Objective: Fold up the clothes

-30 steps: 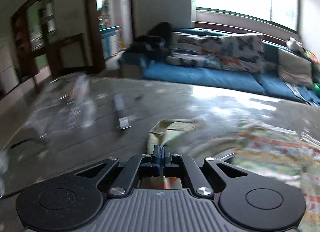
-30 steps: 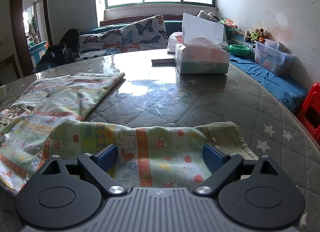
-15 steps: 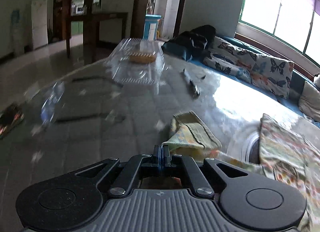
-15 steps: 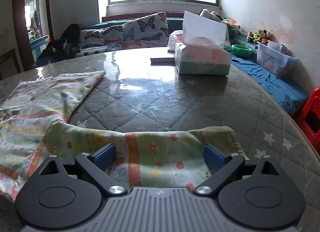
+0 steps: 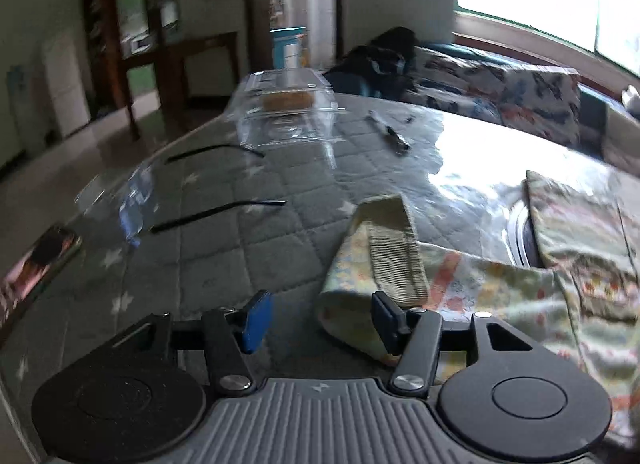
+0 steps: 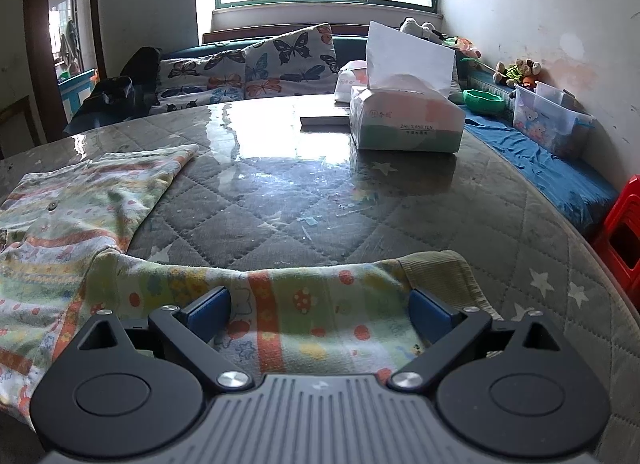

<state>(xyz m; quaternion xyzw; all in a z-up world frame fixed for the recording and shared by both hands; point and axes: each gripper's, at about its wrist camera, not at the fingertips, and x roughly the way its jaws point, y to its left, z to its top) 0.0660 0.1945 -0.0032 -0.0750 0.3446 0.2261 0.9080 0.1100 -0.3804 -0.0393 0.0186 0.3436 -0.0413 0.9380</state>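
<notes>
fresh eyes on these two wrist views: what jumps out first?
The patterned child's garment sprawled across the quilted table, one sleeve lying between the open right gripper. Behind it, a tissue box. In the left view, the open left gripper beside the ribbed cuff.

Landmark: quilted star-print table cover [image 6: 400, 223]. On it, far side: tissue box [image 6: 406, 125] with a flat dark item [image 6: 324, 119] touching its left side; at the left end a clear clamshell container [image 5: 286, 103], a pen [image 5: 388, 131] just right of it, two black strips [image 5: 216, 215] nearer. Beyond the cover: butterfly cushions [image 6: 256, 67], blue-covered bench [image 6: 540, 167], red stool [image 6: 624, 232] off the right edge.
</notes>
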